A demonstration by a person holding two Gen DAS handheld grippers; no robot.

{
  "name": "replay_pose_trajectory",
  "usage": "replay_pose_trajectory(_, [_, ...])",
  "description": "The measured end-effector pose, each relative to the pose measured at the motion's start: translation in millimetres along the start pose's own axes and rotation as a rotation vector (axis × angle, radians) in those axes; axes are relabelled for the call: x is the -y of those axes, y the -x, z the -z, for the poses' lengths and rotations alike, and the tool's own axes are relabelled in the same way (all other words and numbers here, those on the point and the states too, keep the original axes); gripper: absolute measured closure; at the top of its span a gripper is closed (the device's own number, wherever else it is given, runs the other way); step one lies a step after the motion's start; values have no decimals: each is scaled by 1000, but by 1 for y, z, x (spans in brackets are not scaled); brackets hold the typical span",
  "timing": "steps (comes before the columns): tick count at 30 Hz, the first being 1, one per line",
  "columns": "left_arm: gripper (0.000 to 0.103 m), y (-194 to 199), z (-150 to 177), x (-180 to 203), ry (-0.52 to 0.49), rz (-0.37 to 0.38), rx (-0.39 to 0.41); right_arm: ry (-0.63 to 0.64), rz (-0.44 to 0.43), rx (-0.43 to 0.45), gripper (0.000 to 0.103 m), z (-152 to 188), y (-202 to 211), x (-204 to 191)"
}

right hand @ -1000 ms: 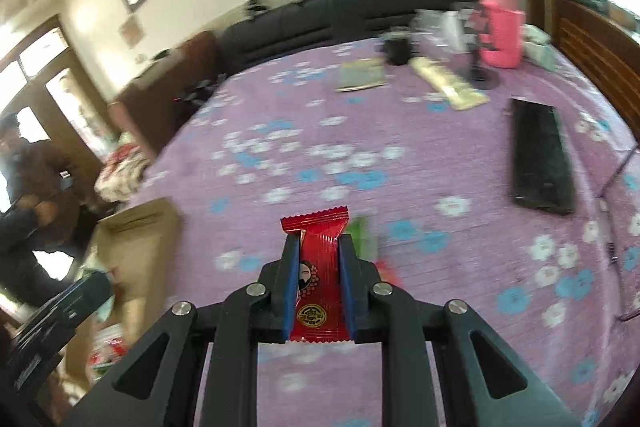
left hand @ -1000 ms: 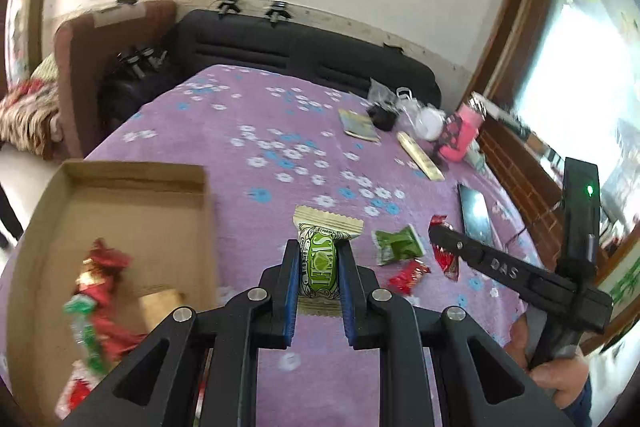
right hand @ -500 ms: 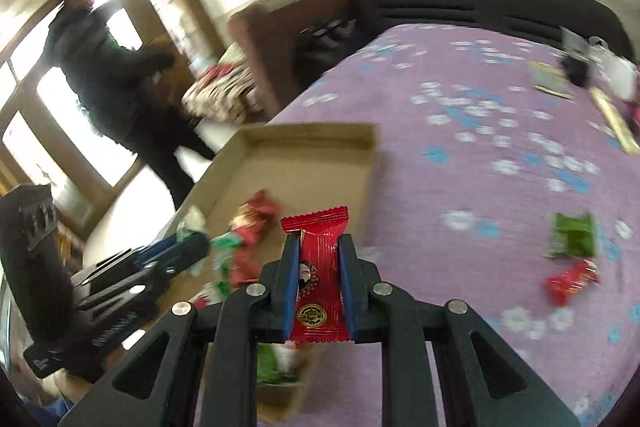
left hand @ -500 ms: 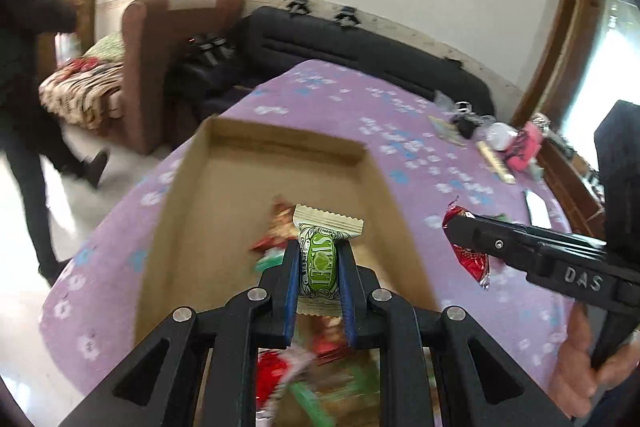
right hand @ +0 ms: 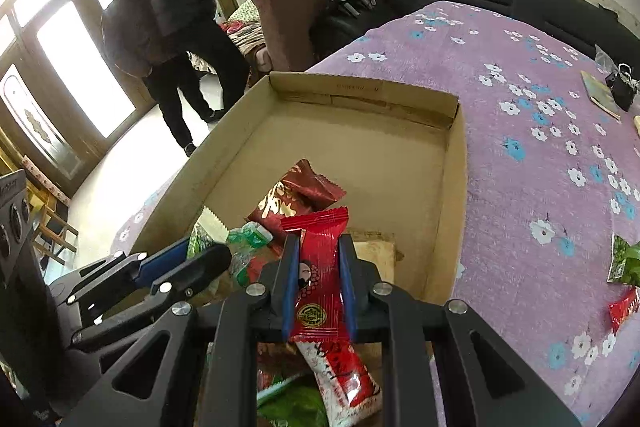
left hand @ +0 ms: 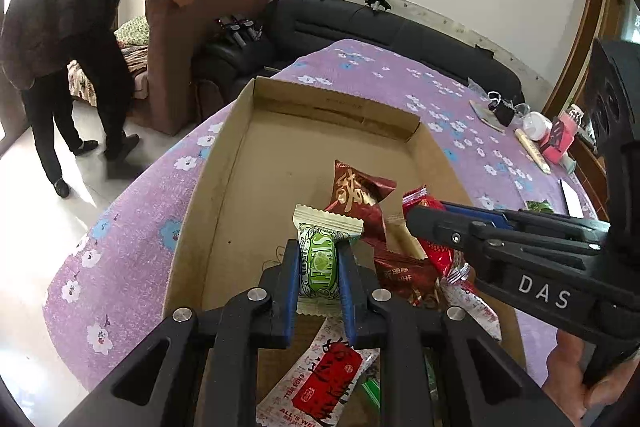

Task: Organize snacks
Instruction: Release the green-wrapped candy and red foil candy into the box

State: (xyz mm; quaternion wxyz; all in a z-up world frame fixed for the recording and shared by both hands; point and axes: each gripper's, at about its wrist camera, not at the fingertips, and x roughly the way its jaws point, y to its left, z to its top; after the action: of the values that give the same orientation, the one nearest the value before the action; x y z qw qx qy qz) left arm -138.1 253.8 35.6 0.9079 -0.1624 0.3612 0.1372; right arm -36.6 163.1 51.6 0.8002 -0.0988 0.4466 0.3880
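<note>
In the left wrist view, two people in dark coats (left hand: 80, 27) stand in the upper left of the frame, next to a brown armchair (left hand: 176, 47). A black sofa (left hand: 380, 35) runs along the wall at the top middle. A purple cloth with little flowers (left hand: 132, 219) covers the table. A cardboard box (left hand: 224, 163) sits on it in the middle of the frame, open at the top.

At the bottom middle, the left gripper (left hand: 319, 269) is squeezed tight on a green and cream snack (left hand: 320, 259), held up over the near part of the box. Just behind it in the box lies a dark red snack bag (left hand: 356, 195). Below the gripper lies a white and red packet (left hand: 320, 387). On the right side of the frame, the right gripper (left hand: 424, 217) reaches in over the box with a red snack (left hand: 434, 227) pinched in its tip. A pink thing (left hand: 560, 143) stands far back on the right.

In the right wrist view, the left gripper shows at the lower left. In the bottom middle, the right gripper (right hand: 319, 267) is clamped on the red snack, over the box. At the right edge of the frame, a green packet (right hand: 624, 259) and a small red packet (right hand: 622, 307) lie on the cloth, outside the box.
</note>
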Motion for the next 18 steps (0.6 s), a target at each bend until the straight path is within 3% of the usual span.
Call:
replay_pose_trajectory(8, [85, -1, -1, 3, -13, -26, 11, -19, -8, -4, 83, 1, -2, 2])
replay_pose_trajectory(18, [64, 18, -9, 10, -33, -14, 48, -73, -18, 88, 79, -3, 41, 26])
